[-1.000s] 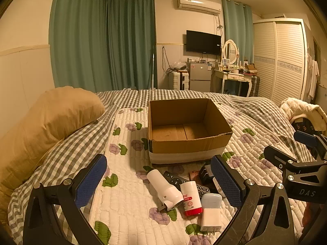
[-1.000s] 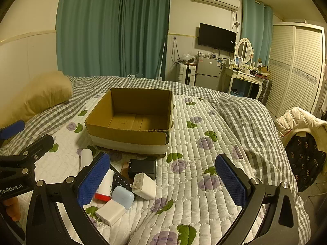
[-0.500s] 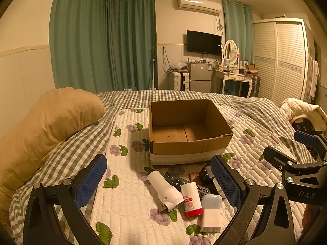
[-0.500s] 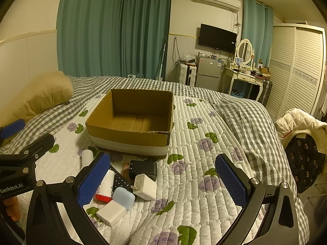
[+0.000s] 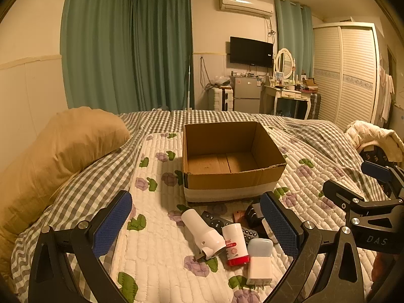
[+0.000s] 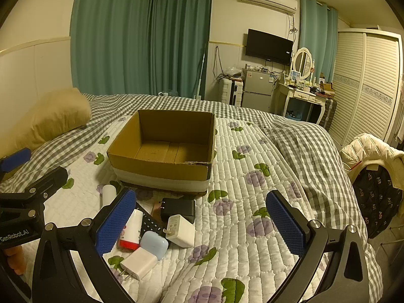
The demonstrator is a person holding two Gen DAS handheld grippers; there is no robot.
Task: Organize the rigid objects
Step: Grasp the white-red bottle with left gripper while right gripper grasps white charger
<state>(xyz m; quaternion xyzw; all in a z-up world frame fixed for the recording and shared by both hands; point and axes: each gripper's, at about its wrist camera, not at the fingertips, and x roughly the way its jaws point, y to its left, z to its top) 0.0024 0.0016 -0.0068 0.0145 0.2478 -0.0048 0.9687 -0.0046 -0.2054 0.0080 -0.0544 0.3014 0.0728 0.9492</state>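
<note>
An empty open cardboard box (image 5: 228, 174) (image 6: 161, 166) stands on the quilted bed. In front of it lies a pile: a white cylinder (image 5: 202, 232), a white tube with a red cap (image 5: 234, 243) (image 6: 131, 229), a black remote (image 5: 228, 226), a pale blue case (image 5: 260, 246) (image 6: 154, 245), a white plug (image 5: 260, 270) (image 6: 139, 263), a white charger (image 6: 180, 231) and a black adapter (image 6: 179, 208). My left gripper (image 5: 197, 224) is open above the pile. My right gripper (image 6: 199, 221) is open, just right of the pile.
A tan pillow (image 5: 58, 156) lies at the left of the bed. A checked blanket (image 6: 303, 151) covers the right side. A chair with a cream jacket (image 6: 371, 151) stands beside the bed. A wardrobe (image 6: 366, 88) and dressing table (image 6: 303, 93) are beyond.
Both views have shifted very slightly; the box sits a touch lower in the frames. Both grippers stay open and nothing on the bed has moved.
</note>
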